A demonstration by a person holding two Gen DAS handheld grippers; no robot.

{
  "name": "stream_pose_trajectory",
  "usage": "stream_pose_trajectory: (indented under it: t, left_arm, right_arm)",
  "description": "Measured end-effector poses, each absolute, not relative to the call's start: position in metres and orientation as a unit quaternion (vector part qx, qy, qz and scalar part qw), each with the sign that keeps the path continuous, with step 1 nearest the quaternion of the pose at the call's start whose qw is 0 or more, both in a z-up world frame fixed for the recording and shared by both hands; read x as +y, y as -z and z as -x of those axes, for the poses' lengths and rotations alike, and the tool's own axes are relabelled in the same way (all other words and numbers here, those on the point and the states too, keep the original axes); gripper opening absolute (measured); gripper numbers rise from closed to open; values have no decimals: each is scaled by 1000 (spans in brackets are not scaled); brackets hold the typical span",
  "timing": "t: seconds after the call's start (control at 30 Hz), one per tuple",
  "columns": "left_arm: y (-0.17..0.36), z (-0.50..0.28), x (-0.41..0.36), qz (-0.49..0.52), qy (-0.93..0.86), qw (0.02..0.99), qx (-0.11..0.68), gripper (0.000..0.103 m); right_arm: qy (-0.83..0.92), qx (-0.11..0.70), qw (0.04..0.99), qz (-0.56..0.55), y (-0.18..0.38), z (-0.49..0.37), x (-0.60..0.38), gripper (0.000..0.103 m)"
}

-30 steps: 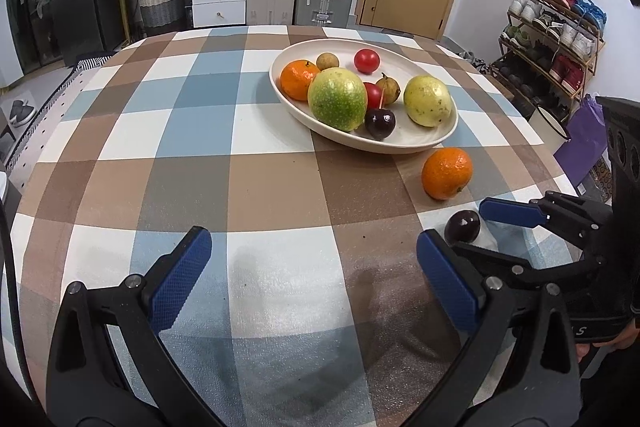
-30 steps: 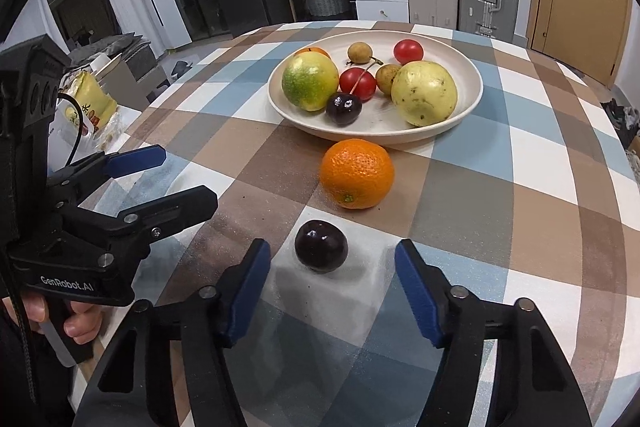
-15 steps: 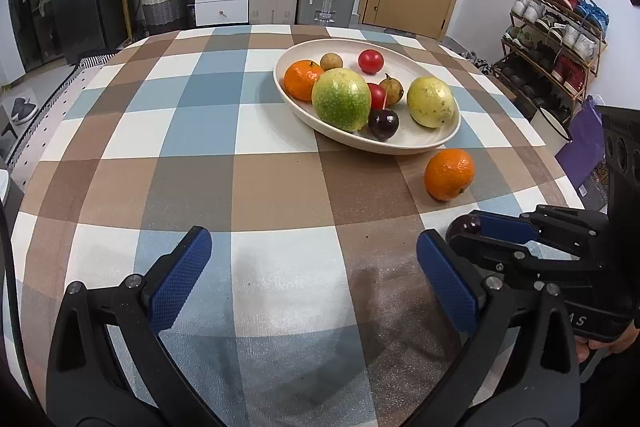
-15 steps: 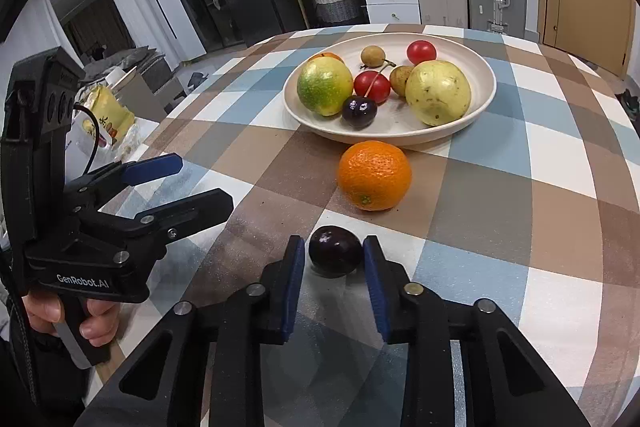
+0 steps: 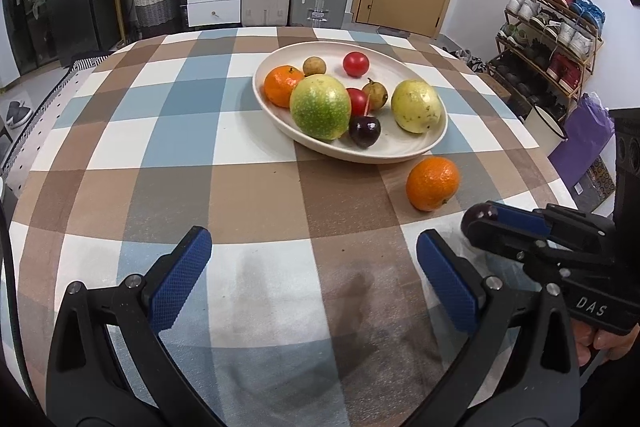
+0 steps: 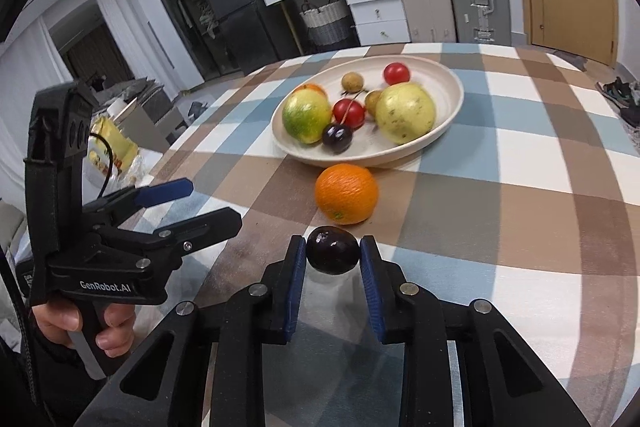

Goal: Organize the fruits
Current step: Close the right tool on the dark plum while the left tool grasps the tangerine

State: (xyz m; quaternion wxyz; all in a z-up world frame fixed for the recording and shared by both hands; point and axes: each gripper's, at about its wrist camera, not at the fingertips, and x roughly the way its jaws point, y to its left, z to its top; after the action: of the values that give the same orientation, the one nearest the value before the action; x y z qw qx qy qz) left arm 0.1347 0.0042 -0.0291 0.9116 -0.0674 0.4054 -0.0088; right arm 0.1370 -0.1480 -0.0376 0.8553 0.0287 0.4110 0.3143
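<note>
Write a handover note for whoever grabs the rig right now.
Right gripper: shut on the dark plum, apparently lifted just off the tablecloth.
Left gripper: open, empty, hovering over the cloth.
Plate: already holds an orange, green fruit, yellow fruit, two tomatoes, two small brown fruits and another plum.
Loose orange sits on the cloth just in front of the plate.
Left: plum to plate, then that orange.
</note>
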Motion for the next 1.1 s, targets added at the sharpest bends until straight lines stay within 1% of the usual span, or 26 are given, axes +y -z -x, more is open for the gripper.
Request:
stream_pose_trajectory:
  t: [0.2, 0.37, 0.73, 0.77, 0.83, 0.93, 1.1]
  left_arm:
    - [28, -144, -10, 61, 11, 912, 405, 102]
    - [27, -154, -22, 72, 33, 911, 405, 102]
    - [33, -180, -60, 44, 60, 908, 413, 102]
    - [33, -181, -61, 47, 64, 907, 413, 101]
    - [34, -184, -63, 53, 70, 906, 414, 97]
    - [37, -190, -66, 55, 75, 905, 416, 86]
    - [43, -195, -67, 62, 86, 900, 422, 55]
  right_arm:
    - [-290, 392, 871, -56, 28, -139, -171, 28]
    - [-275, 387, 878, -63, 23, -139, -184, 28]
    - [-252, 383, 885, -76, 21, -134, -202, 28]
    - [-250, 383, 886, -76, 22, -134, -203, 28]
    - [-248, 383, 886, -77, 22, -134, -205, 28]
    - [-244, 382, 888, -80, 22, -134, -208, 28]
    - [-240, 382, 888, -84, 23, -132, -212, 28]
